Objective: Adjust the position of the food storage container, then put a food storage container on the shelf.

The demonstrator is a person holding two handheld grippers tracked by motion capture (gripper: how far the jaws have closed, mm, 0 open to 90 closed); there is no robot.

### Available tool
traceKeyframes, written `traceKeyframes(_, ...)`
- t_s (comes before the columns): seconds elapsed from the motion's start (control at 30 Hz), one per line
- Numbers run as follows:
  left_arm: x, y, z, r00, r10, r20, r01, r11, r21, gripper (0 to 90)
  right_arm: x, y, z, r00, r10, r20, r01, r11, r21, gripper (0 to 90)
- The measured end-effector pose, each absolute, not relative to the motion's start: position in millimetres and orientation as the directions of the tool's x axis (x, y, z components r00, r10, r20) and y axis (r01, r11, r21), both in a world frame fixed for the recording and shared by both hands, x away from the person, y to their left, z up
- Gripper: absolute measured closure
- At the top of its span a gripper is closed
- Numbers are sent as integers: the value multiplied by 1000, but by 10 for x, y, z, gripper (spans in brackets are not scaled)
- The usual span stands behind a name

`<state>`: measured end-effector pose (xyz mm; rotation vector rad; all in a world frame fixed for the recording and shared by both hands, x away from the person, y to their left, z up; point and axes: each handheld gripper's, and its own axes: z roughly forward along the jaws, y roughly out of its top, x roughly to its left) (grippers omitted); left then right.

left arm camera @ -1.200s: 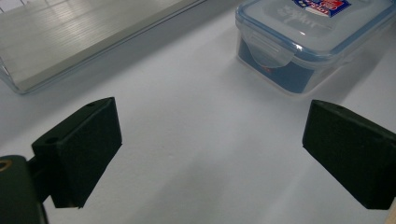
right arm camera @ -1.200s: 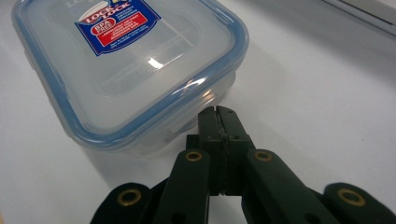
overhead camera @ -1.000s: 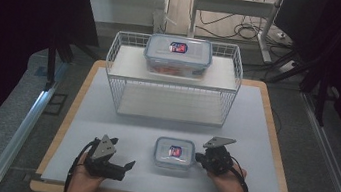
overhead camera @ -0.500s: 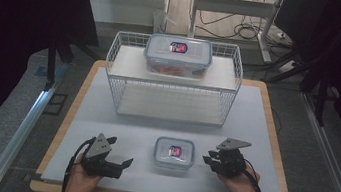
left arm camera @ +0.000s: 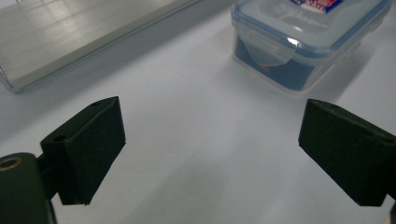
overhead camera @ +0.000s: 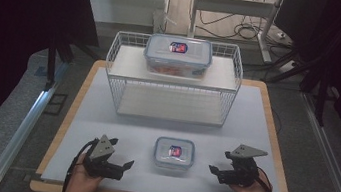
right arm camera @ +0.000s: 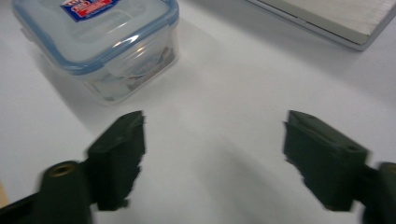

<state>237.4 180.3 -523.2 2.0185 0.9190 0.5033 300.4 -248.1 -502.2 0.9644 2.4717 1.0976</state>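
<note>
A: While the right gripper [overhead camera: 215, 172] sits just off the small box [overhead camera: 174, 153], note that its jaws have just been opening, and they stand wide apart with nothing between them, only bare mat.

B: And the left gripper [overhead camera: 124, 165] mirrors it on the other side, jaws spread and empty. The box lies between the two, near the front edge of the mat [overhead camera: 100, 111], lid on, clear of both.

A: So my read is a release or a re-set. If the box is to be picked up next, I'd bring the right one in square to a side wall, low, pads under the lid's rim (that blue lip sticks out and could slip a high grip).

B: Agreed. In the right gripper view the box [right arm camera: 98, 42] sits up and to the left of the jaws, not in line, so the hand needs to turn toward it first.

A: Same from the left gripper view: the box [left arm camera: 299, 42] is off to the upper right.

B: What's around? A wire rack [overhead camera: 172, 83] at the back of the mat, with a big box [overhead camera: 178, 56] on its upper shelf.

A: Well apart from the action. Nothing stands between either gripper and the small box; the rack only matters if the box heads for its lower shelf, where the wire front could catch it.
</note>
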Motion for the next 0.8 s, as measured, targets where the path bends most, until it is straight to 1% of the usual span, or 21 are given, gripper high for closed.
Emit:
traceKeyframes(0.1, 2378, 1799, -5238, 651, 759, 17, 424, -383, 821, 55, 3020, -2470, -5063, -746, 666, 4, 460, 512, 726, 115)
traceKeyframes(0.43, 2383, 1798, -5227, 646, 763, 5, 435, -373, 820, 48, 3033, -2480, -5073, -744, 668, 11, 464, 506, 727, 87)
traceKeyframes(0.63, 2399, 1807, -5202, 634, 769, -78, 491, -323, 809, 42, 3040, -2453, -5065, -727, 687, 24, 487, 489, 724, 65)
traceKeyframes(0.8, 2422, 1808, -5178, 631, 769, -105, 509, -308, 804, 43, 3033, -2411, -5043, -720, 694, 18, 494, 494, 716, 57)
